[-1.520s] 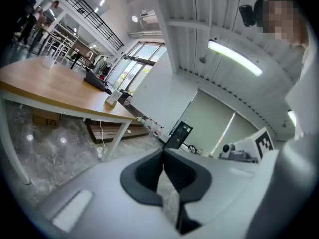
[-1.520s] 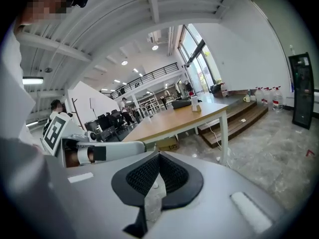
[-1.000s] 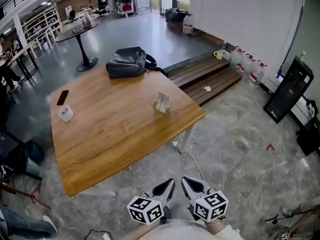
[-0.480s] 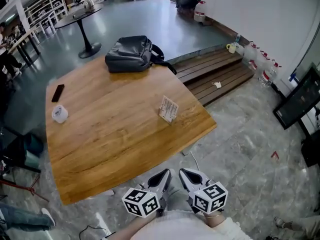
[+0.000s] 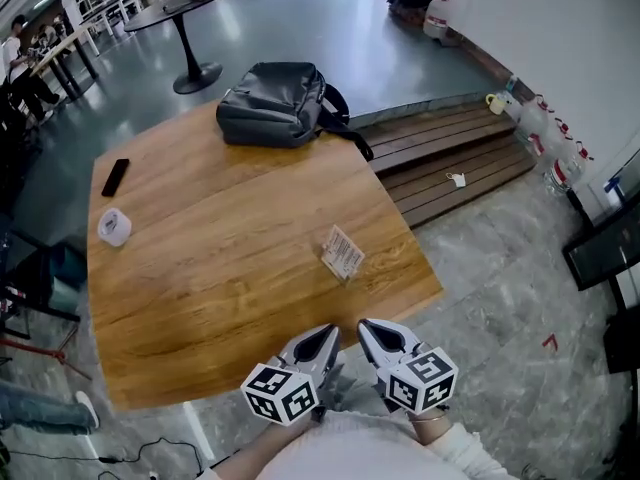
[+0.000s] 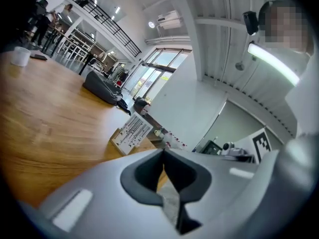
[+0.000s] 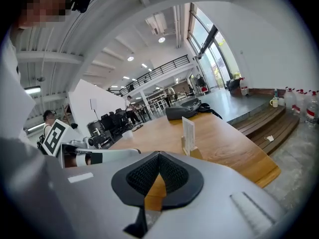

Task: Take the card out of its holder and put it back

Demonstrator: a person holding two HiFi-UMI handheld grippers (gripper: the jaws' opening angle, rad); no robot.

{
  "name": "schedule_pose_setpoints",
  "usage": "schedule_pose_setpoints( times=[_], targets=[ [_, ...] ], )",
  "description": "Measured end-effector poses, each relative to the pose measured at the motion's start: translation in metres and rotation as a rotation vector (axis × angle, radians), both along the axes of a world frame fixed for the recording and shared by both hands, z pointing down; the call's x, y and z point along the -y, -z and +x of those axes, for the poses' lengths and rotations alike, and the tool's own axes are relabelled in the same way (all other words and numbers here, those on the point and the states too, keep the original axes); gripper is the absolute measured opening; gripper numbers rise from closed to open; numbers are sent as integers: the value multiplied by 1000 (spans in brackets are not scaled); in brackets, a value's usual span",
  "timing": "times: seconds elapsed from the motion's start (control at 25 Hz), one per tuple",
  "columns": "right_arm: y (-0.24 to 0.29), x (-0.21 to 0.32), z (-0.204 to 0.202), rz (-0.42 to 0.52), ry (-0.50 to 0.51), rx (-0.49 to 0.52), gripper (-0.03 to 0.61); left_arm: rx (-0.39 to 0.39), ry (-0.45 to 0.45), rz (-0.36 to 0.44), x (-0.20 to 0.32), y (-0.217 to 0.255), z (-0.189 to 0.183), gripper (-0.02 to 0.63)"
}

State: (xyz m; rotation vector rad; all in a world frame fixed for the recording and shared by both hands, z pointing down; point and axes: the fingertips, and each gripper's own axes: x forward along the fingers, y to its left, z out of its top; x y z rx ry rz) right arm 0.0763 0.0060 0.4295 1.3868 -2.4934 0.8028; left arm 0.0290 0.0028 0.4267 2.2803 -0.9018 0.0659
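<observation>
Wooden bench [image 5: 220,238] in an open hall, viewed from above. Card [image 5: 343,251] stands upright in its small wooden holder [image 5: 333,265] near the bench's right edge, towards the person. Left tongs [image 5: 322,338] and right tongs [image 5: 372,333] sit side by side at the near edge, clear of the card, each pressed together on nothing. Beyond: dark backpack [image 5: 272,103] at the far edge; black phone [image 5: 116,176] and small white round object [image 5: 114,227] at left.

White card [image 5: 343,251], black bars; tan holder [image 7: 194,151]; charcoal bag [image 5: 272,104]; amber wood-grain table [image 5: 210,268].
</observation>
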Motion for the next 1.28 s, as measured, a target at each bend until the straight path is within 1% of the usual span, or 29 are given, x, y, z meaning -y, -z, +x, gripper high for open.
schedule_pose_setpoints(
  times=[0.16, 0.36, 0.52, 0.72, 0.88, 1.08, 1.28],
  targets=[
    [-2, 22, 5, 0, 26, -8, -3, 1, 17, -24, 18, -6, 4, 8],
    [-9, 38, 6, -14, 49, -30, -3, 3, 23, -51, 28, -12, 5, 9],
    [-9, 48, 5, -29, 52, -51, -3, 2, 4, -83, 31, -16, 8, 8],
    [-10, 65, 11, -26, 63, -104, -3, -18, -28, -122, 37, -22, 16, 8],
    [-10, 83, 23, -22, 75, -154, 1, -48, -17, -138, 47, -27, 17, 9],
    [-17, 108, 35, -45, 56, -180, 45, -66, 0, -143, 66, -31, 15, 9],
    [-18, 124, 34, -42, 79, -205, 80, -69, 0, -153, 76, -36, 17, 9]
  ],
)
